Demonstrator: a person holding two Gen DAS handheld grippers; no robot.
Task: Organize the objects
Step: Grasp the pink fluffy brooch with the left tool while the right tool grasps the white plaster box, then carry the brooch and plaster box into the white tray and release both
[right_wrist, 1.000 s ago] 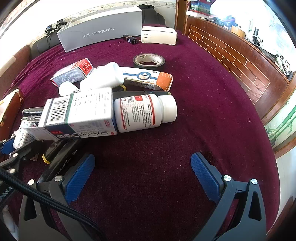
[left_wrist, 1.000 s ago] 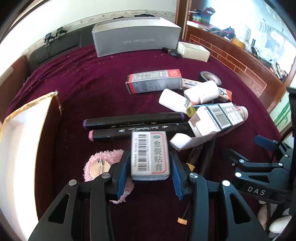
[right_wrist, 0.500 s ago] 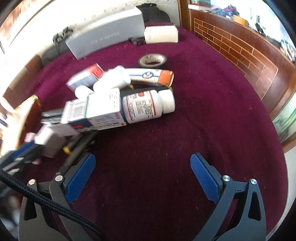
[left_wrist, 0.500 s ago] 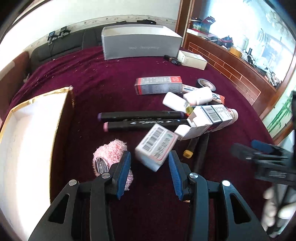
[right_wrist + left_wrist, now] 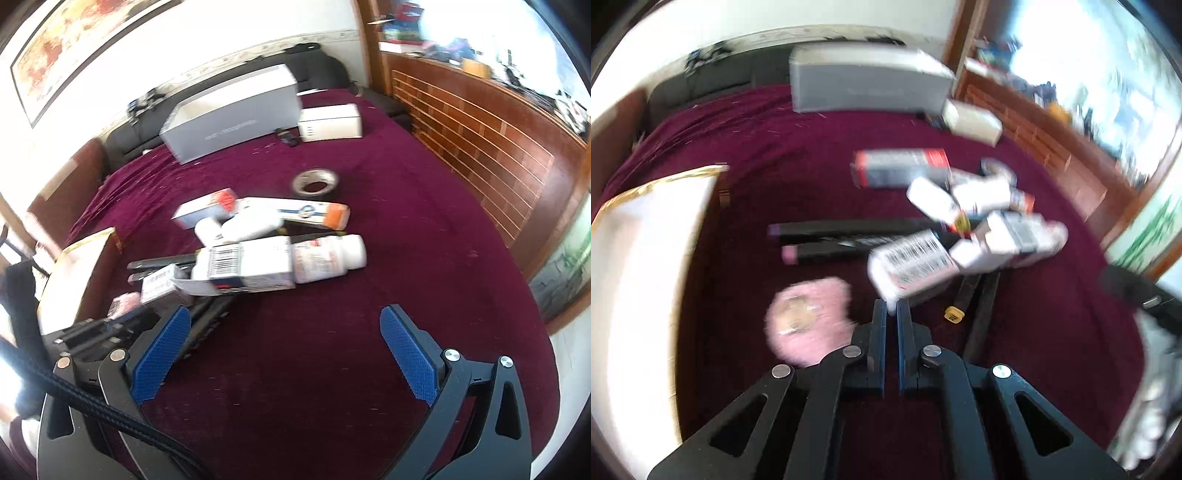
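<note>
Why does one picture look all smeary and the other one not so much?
Left wrist view: heavy motion blur smears the barcode box and pink fluffy thing, though the left gripper itself looks sharp. Right wrist view: clearer, with the tape roll and pill bottle only slightly soft, and the right gripper crisp. Both views: bright window glare at upper right, and fisheye bending at the edges.

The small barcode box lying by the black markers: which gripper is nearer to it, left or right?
Left. The left gripper sits shut right at the small barcode box; the right gripper is open over bare cloth, farther off.
</note>
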